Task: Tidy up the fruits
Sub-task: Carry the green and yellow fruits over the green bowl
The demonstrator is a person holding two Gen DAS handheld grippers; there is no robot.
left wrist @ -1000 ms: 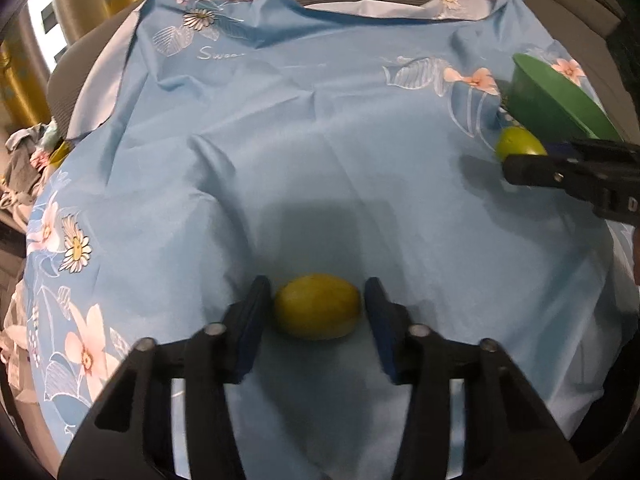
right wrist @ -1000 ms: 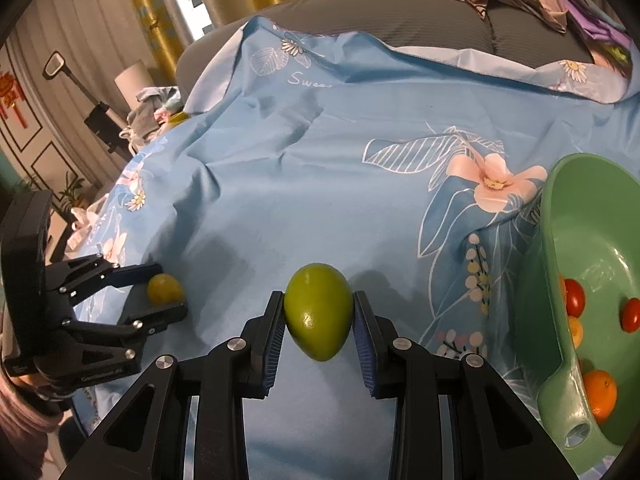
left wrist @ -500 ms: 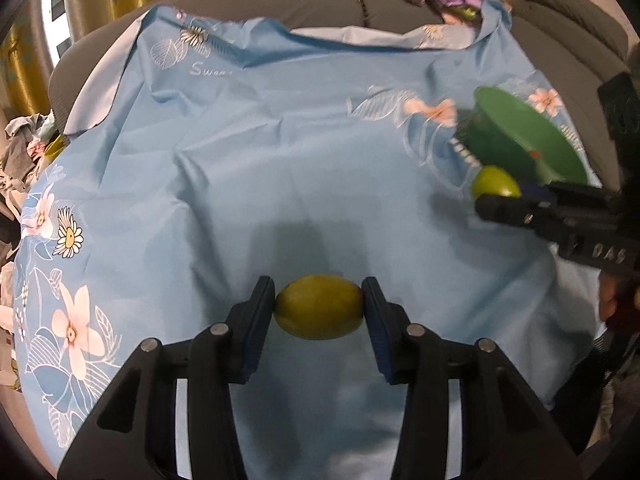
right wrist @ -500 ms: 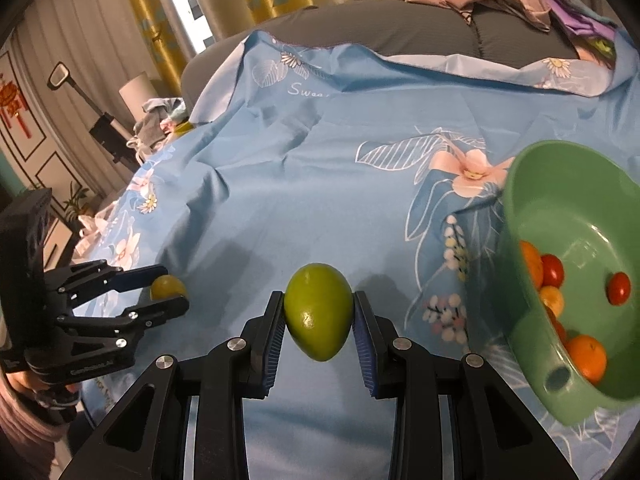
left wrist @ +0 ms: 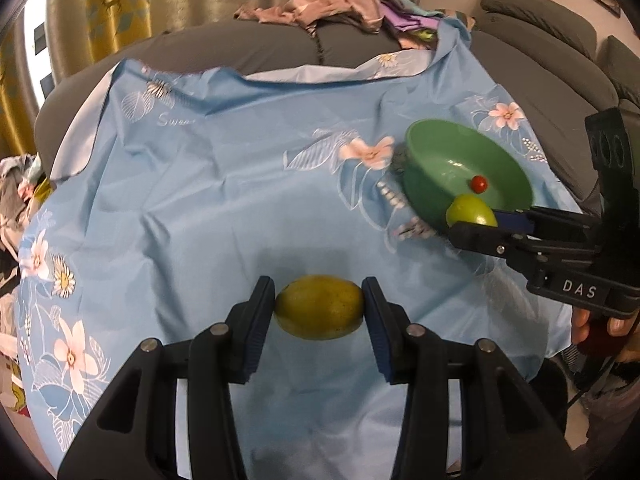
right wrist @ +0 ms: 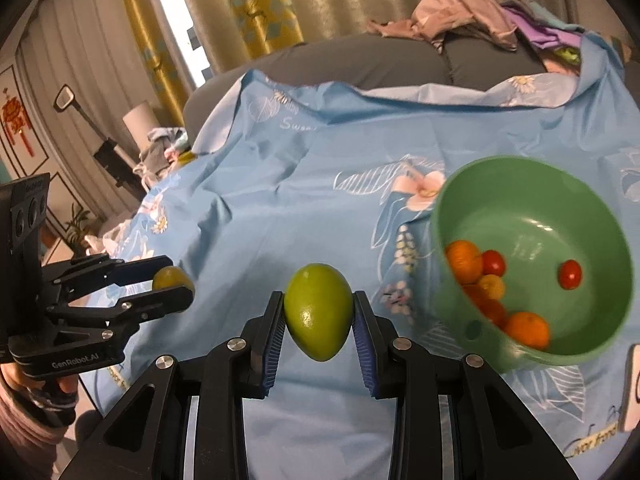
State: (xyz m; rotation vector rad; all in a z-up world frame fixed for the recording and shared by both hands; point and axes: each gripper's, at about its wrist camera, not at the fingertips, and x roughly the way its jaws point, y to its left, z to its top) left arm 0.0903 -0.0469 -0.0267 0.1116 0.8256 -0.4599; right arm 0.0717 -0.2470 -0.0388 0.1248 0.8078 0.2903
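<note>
My left gripper [left wrist: 319, 307] is shut on a yellow-green oval fruit [left wrist: 319, 307], held clear above the blue floral cloth [left wrist: 208, 184]. My right gripper [right wrist: 319, 311] is shut on a brighter green egg-shaped fruit [right wrist: 319, 311], also lifted off the cloth. A green bowl [right wrist: 532, 204] sits to the right of it with oranges [right wrist: 526, 330] and small red tomatoes [right wrist: 569, 274] inside. In the left wrist view the right gripper [left wrist: 476, 220] hangs just in front of the bowl [left wrist: 436, 148]. In the right wrist view the left gripper [right wrist: 172, 282] is at far left with its fruit.
The cloth covers a grey sofa [left wrist: 280, 48] with a heap of clothes [left wrist: 332, 4] on its back. Yellow curtains [right wrist: 240, 8] and a window stand behind. A floor lamp [right wrist: 138, 124] and clutter lie off the cloth's left edge. A hand [left wrist: 600, 328] holds the right gripper's handle.
Both grippers have risen with their fruits, so more of the room shows. The right gripper has drawn closer to the bowl, whose inside now shows.
</note>
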